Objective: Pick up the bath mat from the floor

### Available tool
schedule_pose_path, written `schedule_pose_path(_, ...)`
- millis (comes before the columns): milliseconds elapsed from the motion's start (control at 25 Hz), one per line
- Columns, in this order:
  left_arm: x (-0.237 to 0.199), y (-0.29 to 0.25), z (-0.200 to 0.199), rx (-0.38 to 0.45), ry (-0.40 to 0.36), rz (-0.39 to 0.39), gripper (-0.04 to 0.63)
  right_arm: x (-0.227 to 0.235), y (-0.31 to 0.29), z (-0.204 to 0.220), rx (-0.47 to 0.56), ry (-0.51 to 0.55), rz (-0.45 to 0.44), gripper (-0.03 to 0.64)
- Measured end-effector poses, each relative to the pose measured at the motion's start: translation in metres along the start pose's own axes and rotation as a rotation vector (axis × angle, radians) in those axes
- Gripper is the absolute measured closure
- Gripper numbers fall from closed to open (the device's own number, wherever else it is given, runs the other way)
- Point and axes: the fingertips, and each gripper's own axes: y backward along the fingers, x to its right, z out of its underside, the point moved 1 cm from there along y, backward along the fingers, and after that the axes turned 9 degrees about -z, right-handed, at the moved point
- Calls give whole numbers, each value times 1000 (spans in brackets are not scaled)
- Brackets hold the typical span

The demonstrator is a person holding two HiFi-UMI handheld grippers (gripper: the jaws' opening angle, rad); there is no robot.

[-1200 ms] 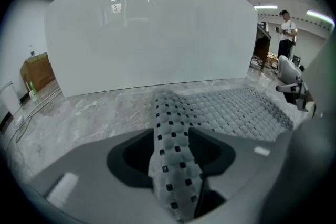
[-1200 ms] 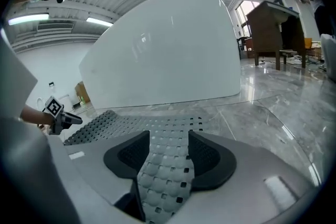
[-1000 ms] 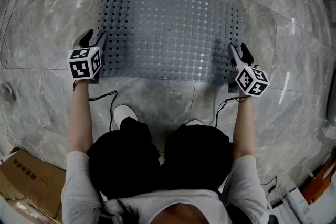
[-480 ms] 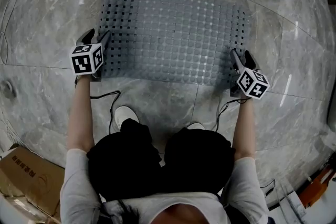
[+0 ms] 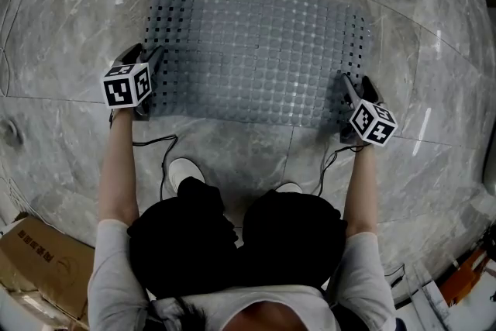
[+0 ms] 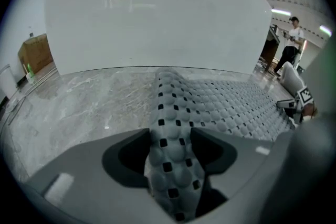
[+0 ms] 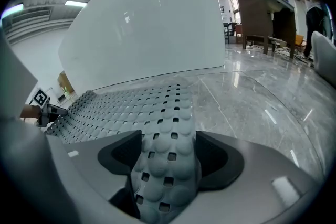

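The grey bath mat [image 5: 252,50] is lying flat on the marble floor [image 5: 70,35], its long axis running from the left claw [image 5: 142,55] to the right claw [image 5: 353,81]. Both claws are released and are straddling its short edges. The right jaws have just been widening, the left narrowing slightly.

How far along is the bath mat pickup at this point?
Done: the left hand-held gripper and right hand-held gripper sit at the near corners of the bath mat. In hand: each has a mat edge between jaws that stand apart; the left's have just been closing, the right's opening. Still to do: clamp and lift; the mat lies on the floor.
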Motion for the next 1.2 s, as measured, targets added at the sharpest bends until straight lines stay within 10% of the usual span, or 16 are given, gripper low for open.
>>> schedule_pose_path(640,14,8,-5,-28,-32,-14,482,-33,-7,-5,-58,115,-28,556)
schedule_pose_path(880,24,13,-8,4,-122,-48,532,-37,-2,-9,-43,129,-41,565)
schedule_pose_path(1200,23,41,-22,107,-55,-32,539,-47,16,-22,48,112,-46,572)
